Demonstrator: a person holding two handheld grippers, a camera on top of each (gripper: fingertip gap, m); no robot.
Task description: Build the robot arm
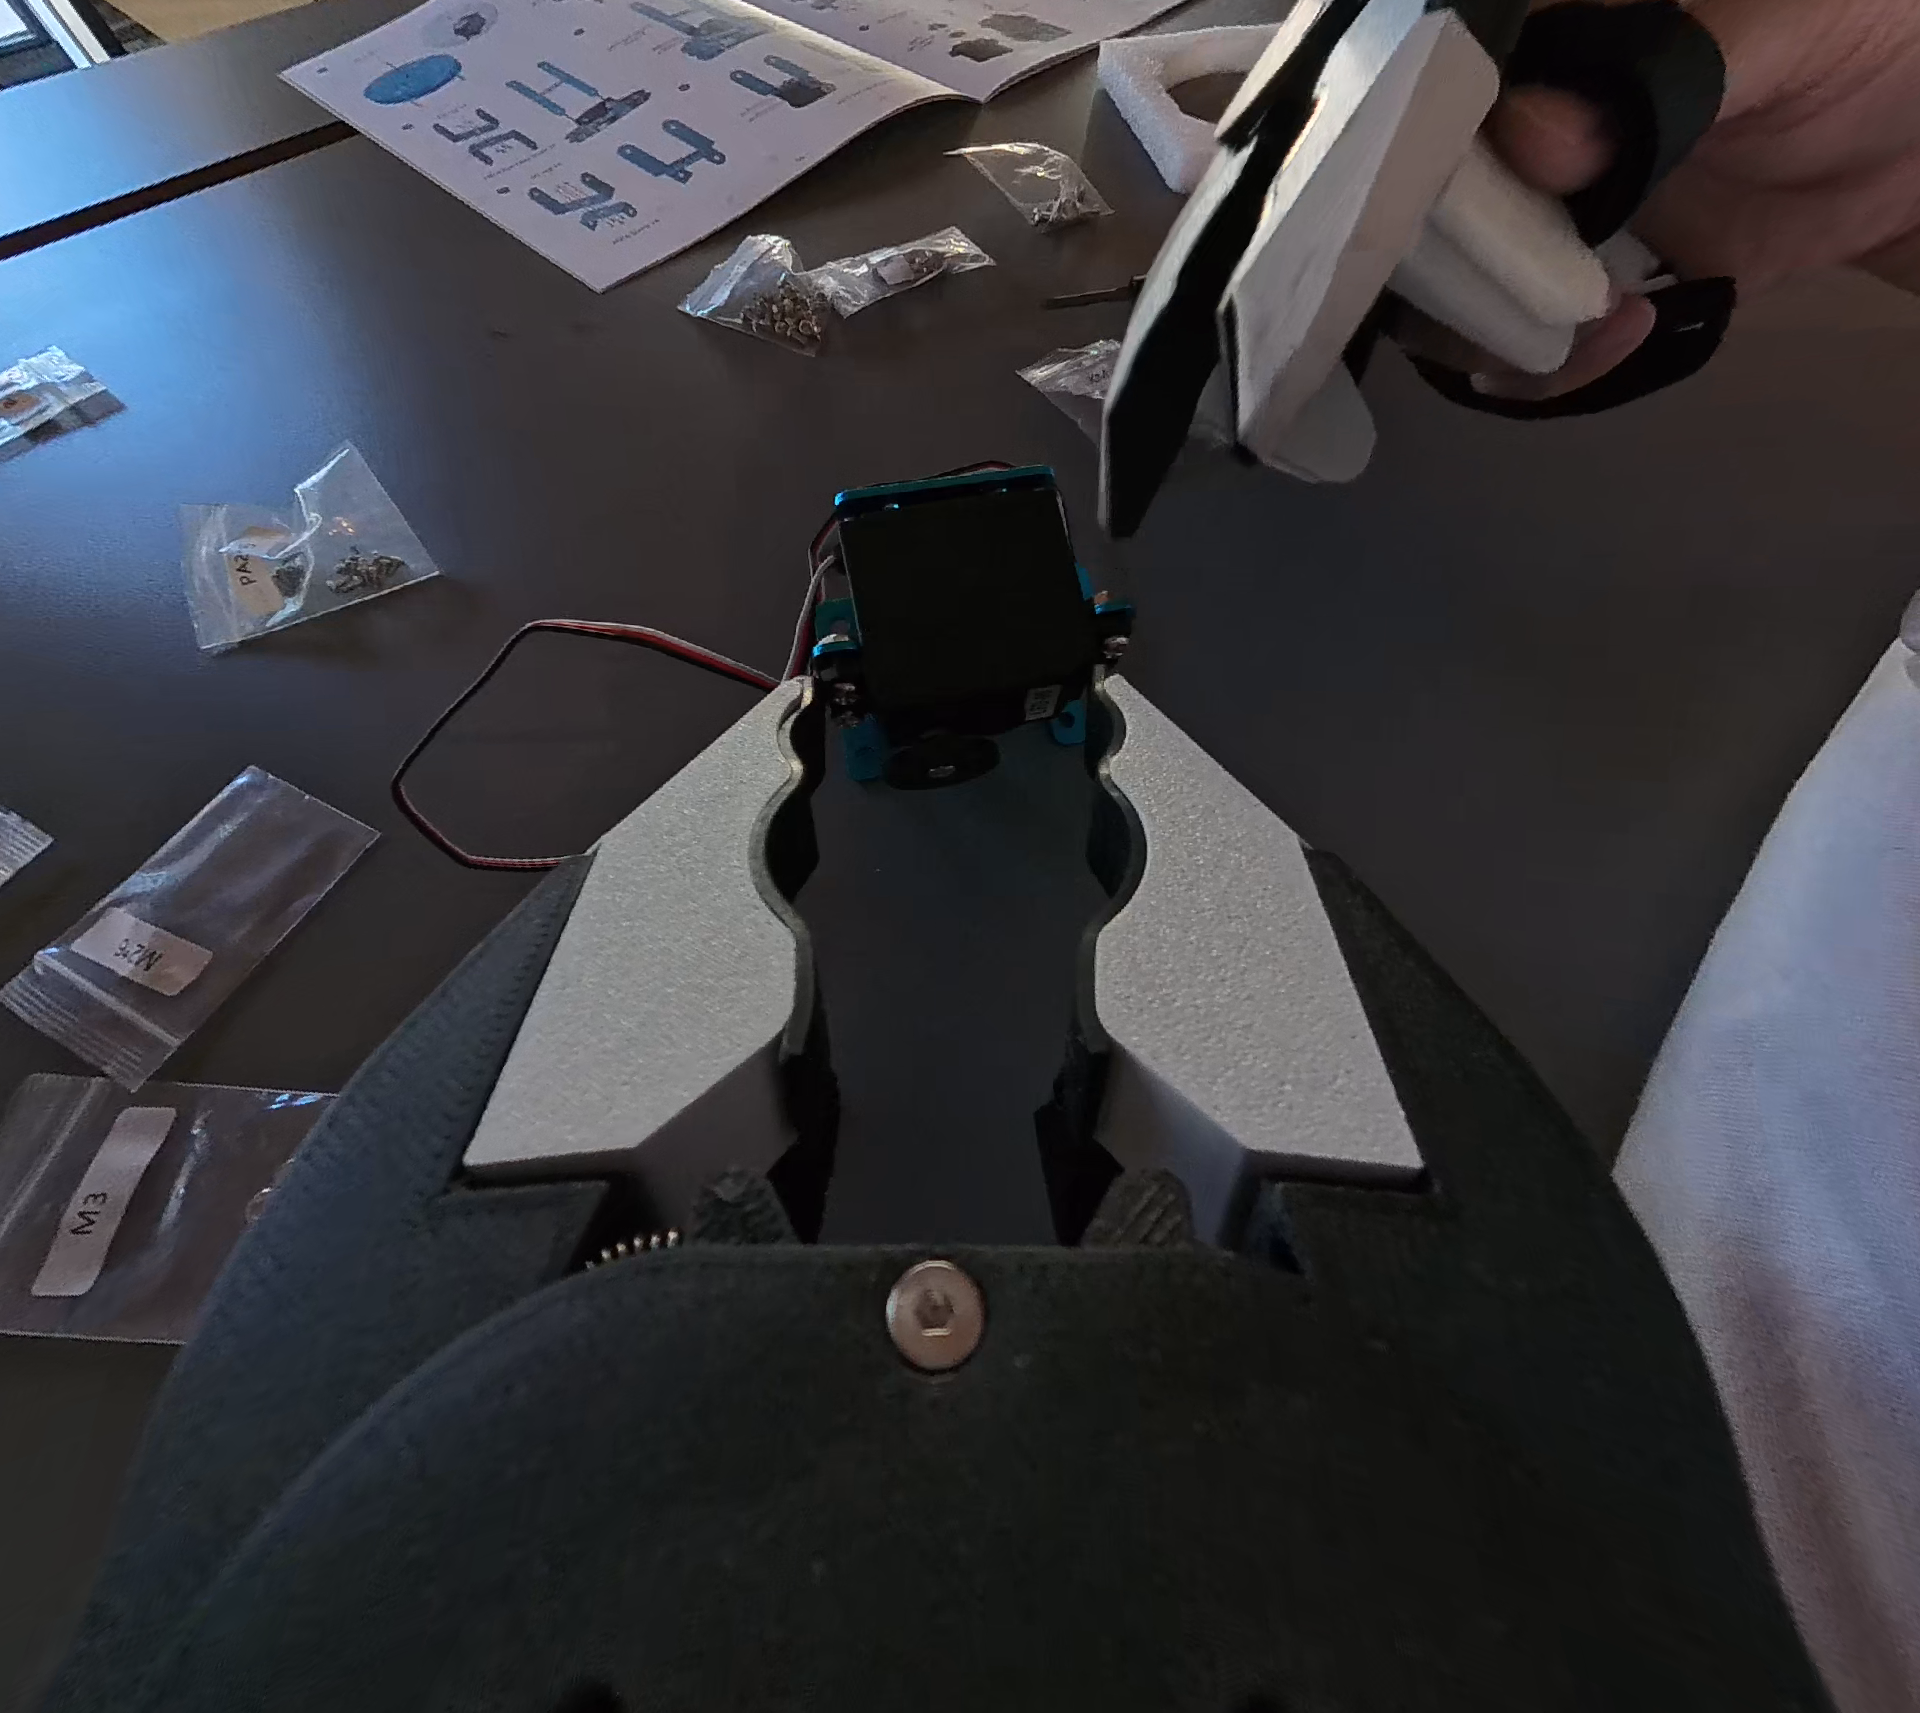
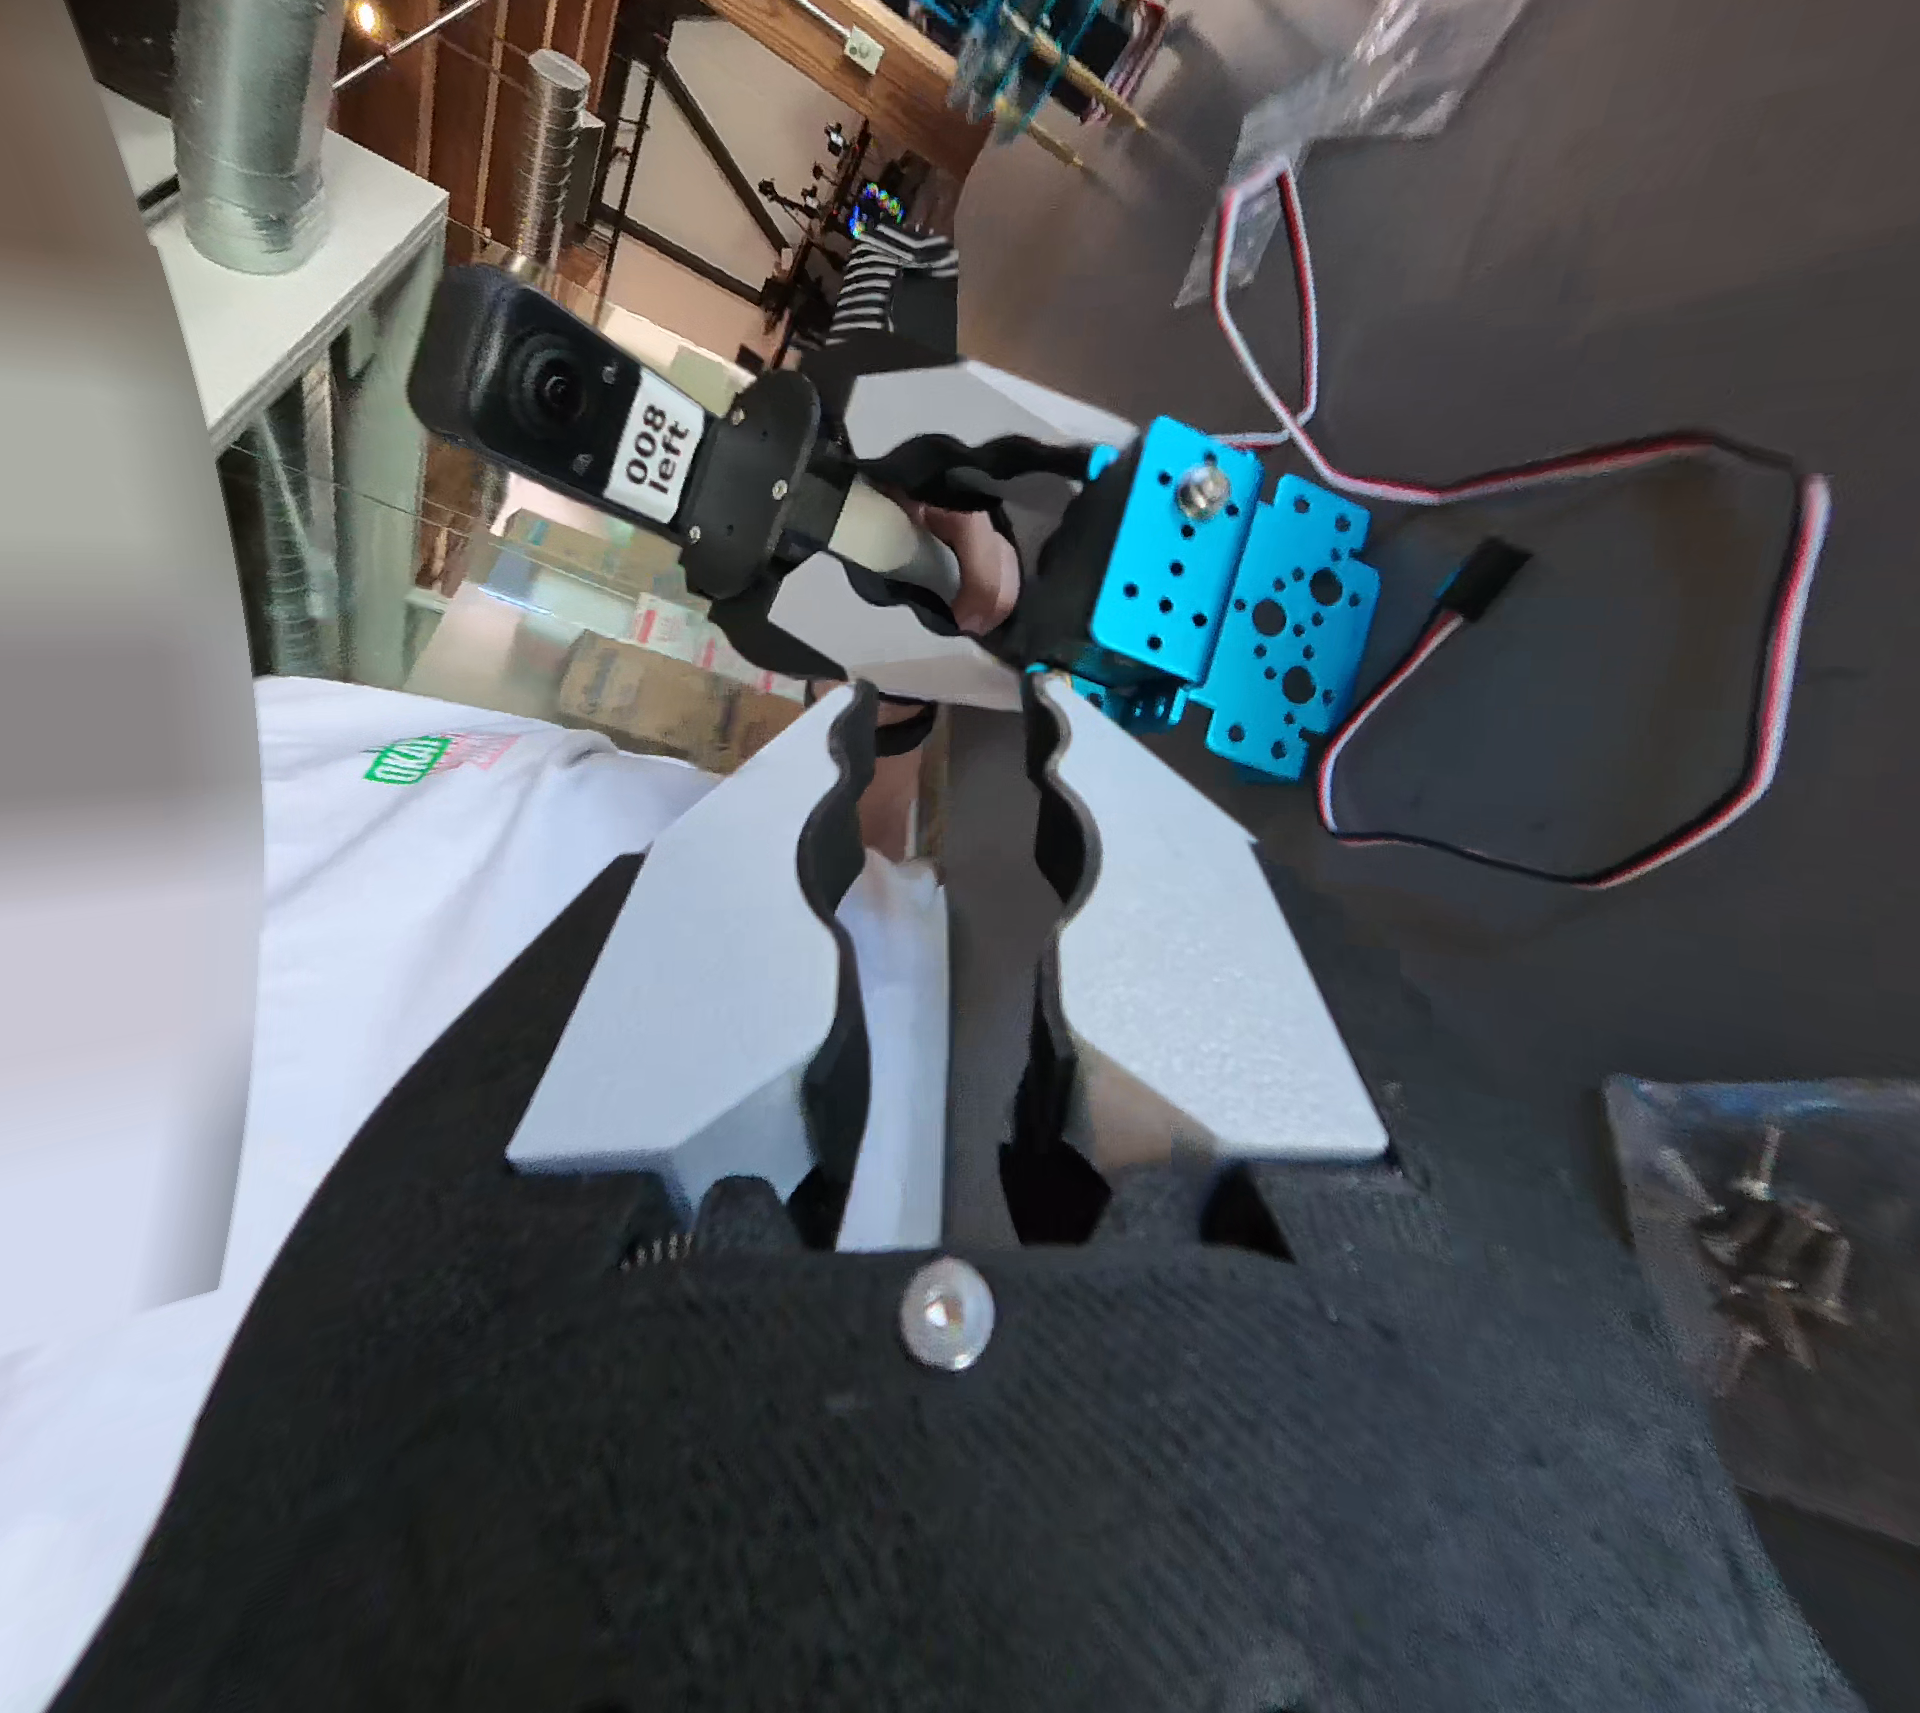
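The left tongs (image 1: 951,707) are closed on a black servo motor in a blue perforated metal bracket (image 1: 961,614), gripping it at the tips. The right tongs (image 2: 940,697) are a little open and hold nothing; they hang just beside the bracket. A red-white-black wire (image 1: 468,728) loops left of the left tongs. Clear bags of small screws (image 1: 301,557) and an open instruction booklet (image 1: 727,53) lie farther out on the dark grey table (image 1: 1455,728).
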